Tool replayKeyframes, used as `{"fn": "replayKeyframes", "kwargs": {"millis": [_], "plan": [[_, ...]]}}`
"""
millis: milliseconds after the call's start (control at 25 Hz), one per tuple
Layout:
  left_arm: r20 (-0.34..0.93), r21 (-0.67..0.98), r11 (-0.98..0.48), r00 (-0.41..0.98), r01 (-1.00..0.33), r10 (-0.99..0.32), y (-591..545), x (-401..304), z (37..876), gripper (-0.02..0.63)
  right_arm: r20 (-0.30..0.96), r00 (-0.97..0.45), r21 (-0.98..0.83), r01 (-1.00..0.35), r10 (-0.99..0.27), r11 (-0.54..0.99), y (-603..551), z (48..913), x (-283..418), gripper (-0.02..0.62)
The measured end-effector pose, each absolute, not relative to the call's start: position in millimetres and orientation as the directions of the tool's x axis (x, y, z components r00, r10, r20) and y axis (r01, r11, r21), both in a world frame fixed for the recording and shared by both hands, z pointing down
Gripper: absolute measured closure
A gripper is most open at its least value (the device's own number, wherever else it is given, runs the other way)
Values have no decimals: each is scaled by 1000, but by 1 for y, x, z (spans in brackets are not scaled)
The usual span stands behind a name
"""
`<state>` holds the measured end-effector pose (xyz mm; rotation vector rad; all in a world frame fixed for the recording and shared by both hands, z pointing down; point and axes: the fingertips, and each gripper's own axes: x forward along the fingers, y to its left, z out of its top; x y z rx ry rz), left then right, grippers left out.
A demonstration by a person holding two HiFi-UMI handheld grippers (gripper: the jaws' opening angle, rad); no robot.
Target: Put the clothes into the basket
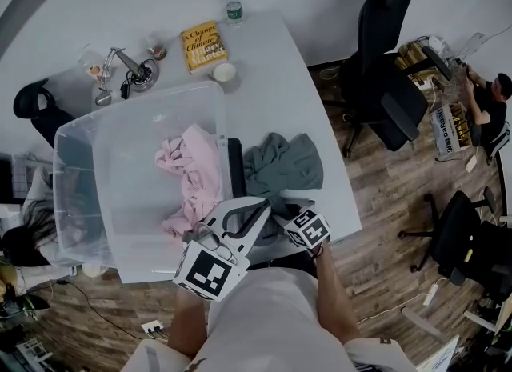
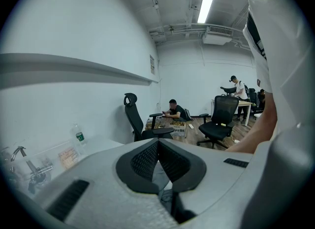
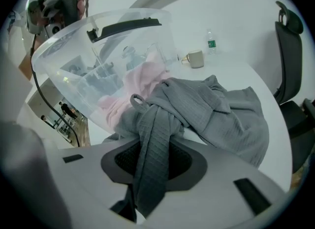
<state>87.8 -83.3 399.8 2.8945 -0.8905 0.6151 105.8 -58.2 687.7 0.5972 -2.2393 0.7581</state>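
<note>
A grey garment (image 1: 284, 162) lies bunched on the white table (image 1: 272, 50), just right of the clear plastic basket (image 1: 80, 130). A pink garment (image 1: 196, 166) sits inside the basket. My right gripper (image 1: 282, 209) is at the near edge of the grey garment (image 3: 216, 110). In the right gripper view, the right gripper (image 3: 153, 156) is shut on a twisted fold of it, which hangs down between the pads. The basket (image 3: 113, 21) and pink garment (image 3: 140, 82) stand behind. My left gripper (image 1: 248, 212) is by the basket's near right corner. The left gripper (image 2: 157, 147) points out into the room, shut on nothing.
A yellow book (image 1: 202, 46), a bottle (image 1: 233, 6), a mug (image 1: 225, 73) and small metal items (image 1: 128, 70) sit at the table's far end. A black office chair (image 1: 384, 66) stands right of the table. A seated person (image 1: 488, 98) is at the far right.
</note>
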Motion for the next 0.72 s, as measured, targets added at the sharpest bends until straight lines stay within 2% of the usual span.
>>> {"fn": "replayKeyframes", "kwargs": {"millis": [720], "plan": [[350,-95,-829,761,-551,-546,-79,85,391,601,538,-788,-478,-577,-298,662,-62,623,114,485]]}}
